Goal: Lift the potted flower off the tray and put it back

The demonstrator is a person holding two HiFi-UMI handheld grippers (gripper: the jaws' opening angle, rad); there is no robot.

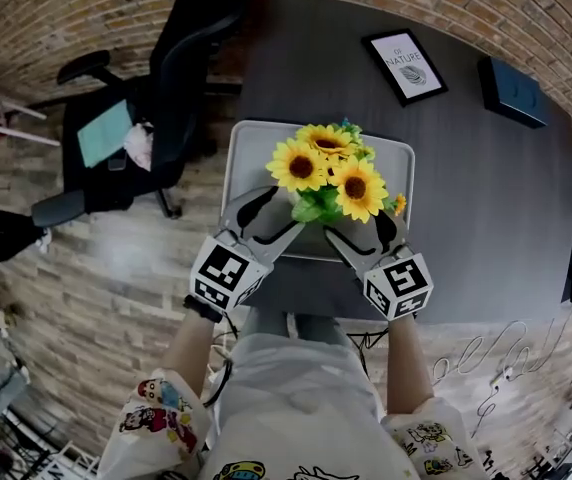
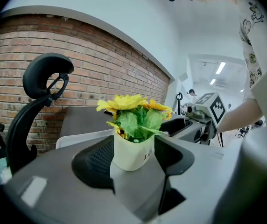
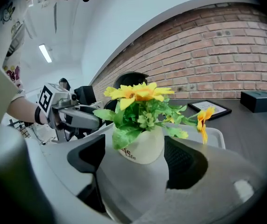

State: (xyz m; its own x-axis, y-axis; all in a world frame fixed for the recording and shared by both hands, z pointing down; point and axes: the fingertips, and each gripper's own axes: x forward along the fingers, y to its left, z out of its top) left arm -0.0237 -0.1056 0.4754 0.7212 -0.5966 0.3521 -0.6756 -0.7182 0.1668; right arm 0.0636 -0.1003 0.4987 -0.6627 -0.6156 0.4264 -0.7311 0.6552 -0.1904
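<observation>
The potted flower, yellow sunflowers in a small white pot, stands over the near part of the grey tray. From above the blooms hide the pot, and I cannot tell whether it rests on the tray. My left gripper reaches in from the near left. In the left gripper view both black pads lie against the pot's sides. My right gripper comes from the near right. In the right gripper view the pot touches the right pad, with a thin gap at the left pad.
The tray sits at the near left of a dark table. A framed print and a dark blue box lie at the far side. A black office chair stands left of the table on a brick-patterned floor.
</observation>
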